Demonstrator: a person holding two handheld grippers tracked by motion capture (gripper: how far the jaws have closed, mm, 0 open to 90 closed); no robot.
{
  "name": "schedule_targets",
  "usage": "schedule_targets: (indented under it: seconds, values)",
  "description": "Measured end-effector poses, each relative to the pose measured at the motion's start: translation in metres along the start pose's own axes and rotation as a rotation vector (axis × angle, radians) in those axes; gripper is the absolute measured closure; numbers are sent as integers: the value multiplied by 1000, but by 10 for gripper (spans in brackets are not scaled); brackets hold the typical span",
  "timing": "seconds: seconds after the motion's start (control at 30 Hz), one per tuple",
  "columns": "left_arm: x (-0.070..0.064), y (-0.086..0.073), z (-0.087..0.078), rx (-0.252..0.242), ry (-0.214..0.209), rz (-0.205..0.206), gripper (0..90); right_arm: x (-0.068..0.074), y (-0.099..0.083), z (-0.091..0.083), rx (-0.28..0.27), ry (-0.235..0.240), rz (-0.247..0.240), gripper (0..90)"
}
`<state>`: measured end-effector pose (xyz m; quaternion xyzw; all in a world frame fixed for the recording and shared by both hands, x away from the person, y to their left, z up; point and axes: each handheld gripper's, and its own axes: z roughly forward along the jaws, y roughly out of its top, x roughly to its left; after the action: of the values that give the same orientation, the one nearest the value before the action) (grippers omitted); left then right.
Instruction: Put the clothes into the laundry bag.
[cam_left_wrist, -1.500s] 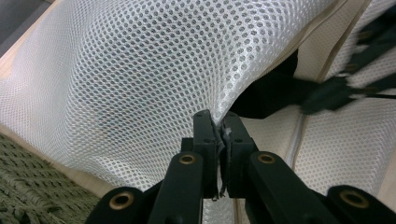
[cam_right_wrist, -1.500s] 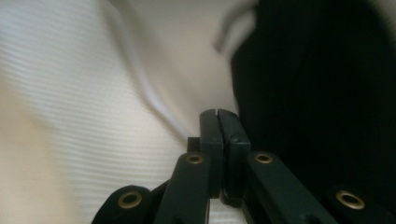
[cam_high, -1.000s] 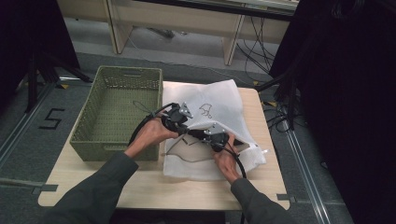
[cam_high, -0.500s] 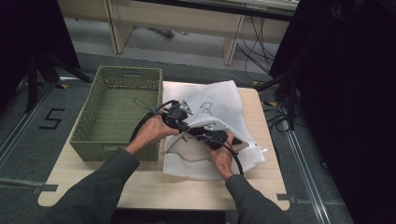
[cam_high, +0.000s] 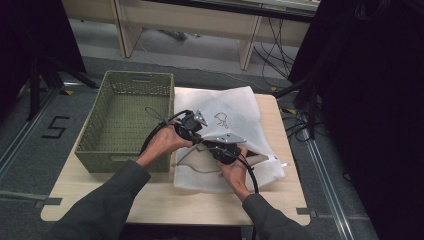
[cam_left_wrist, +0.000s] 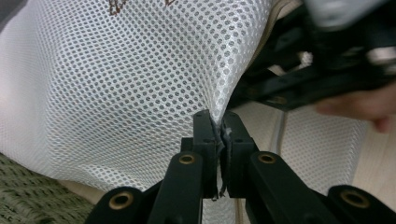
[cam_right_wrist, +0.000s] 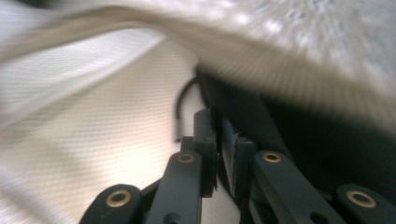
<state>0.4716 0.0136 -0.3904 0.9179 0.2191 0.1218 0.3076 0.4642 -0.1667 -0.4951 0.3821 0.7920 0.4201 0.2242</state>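
Right gripper (cam_right_wrist: 218, 122) is buried under the white mesh bag (cam_right_wrist: 299, 42), and the cloth just above and ahead of its jaws smears into blur, so what sits between the near-closed jaws can't be told. A dark shape to the jaws' right stays unreadable. Beyond the left gripper (cam_left_wrist: 218, 122), the other gripper (cam_left_wrist: 327, 60) is blurred and cut by the top edge. From above, both grippers' jaw tips hide under hands and mesh.

Green woven basket (cam_high: 125, 120) on left part of wood surface (cam_high: 165, 200), nothing in it. Floor mark "5" (cam_high: 56, 127) at left. Black cables (cam_high: 295, 127) on floor at right. Pale bench legs (cam_high: 248, 45) behind.
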Motion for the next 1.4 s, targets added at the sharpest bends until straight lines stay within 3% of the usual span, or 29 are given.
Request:
schedule_targets:
  seconds: [0.1,0.13,0.17,0.23,0.37,0.47,0.5,0.53,0.6,0.63,0.67,0.77,0.8,0.87,0.9,0.97,1.03,1.07,1.1,1.17,1.2,1.27,1.3,1.33,1.37,1.4]
  values:
    - [-2,0,2,8,-2,10,861,-8,1,14,-2,-89,-2,875]
    - [-3,0,2,13,-7,12,862,-10,2,18,6,-110,28,880]
    - [-3,0,2,21,-16,22,863,-12,3,22,1,-124,24,884]
    - [-3,1,3,21,-15,19,864,-14,6,29,-21,-201,-6,886]
    - [-2,0,2,10,-8,9,864,-13,10,38,-46,-258,-4,885]
    - [-1,-1,2,11,-5,6,861,-10,9,39,-77,-247,34,875]
    - [0,-1,2,12,-6,6,860,-9,11,35,-47,-212,57,874]
    - [1,-1,2,9,-5,9,858,-10,11,33,-54,-211,39,872]
    - [3,-1,1,19,-6,30,854,-9,12,28,-45,-148,91,862]
    - [2,-2,2,11,1,7,852,-10,11,25,-53,-119,100,849]
    - [3,-2,2,12,4,14,848,-9,13,19,-21,-82,132,835]
    - [2,-3,4,16,4,-2,844,-5,14,5,21,-27,128,781]
    - [2,-4,4,22,3,6,844,-5,14,-2,31,-26,90,771]
    - [0,-5,6,29,7,-1,843,-3,14,-15,29,28,110,705]
    - [-1,-5,7,35,7,3,842,-3,14,-20,51,38,98,695]
    - [-2,-6,9,52,5,15,841,-2,14,-35,49,53,66,662]
    - [-4,-8,12,44,8,6,840,-3,15,-54,37,65,59,658]
    - [-3,-8,12,64,6,27,839,-4,15,-63,20,76,77,650]
    - [-3,-9,12,68,5,32,839,-6,15,-72,9,82,92,647]
    - [-4,-10,13,69,5,34,837,-15,16,-88,-21,54,56,640]
    - [-4,-11,14,71,4,30,837,-18,15,-94,-27,63,85,639]
    - [-5,-12,15,70,3,36,837,-29,12,-103,-44,36,81,619]
    - [-6,-13,16,70,2,23,837,-34,11,-104,-50,9,48,607]
    - [-6,-13,17,72,2,38,837,-37,10,-106,-31,-3,47,598]
    - [-8,-14,17,72,6,28,837,-40,8,-104,-56,-39,36,580]
    - [-8,-14,18,76,5,44,838,-45,9,-105,-45,-50,-4,561]
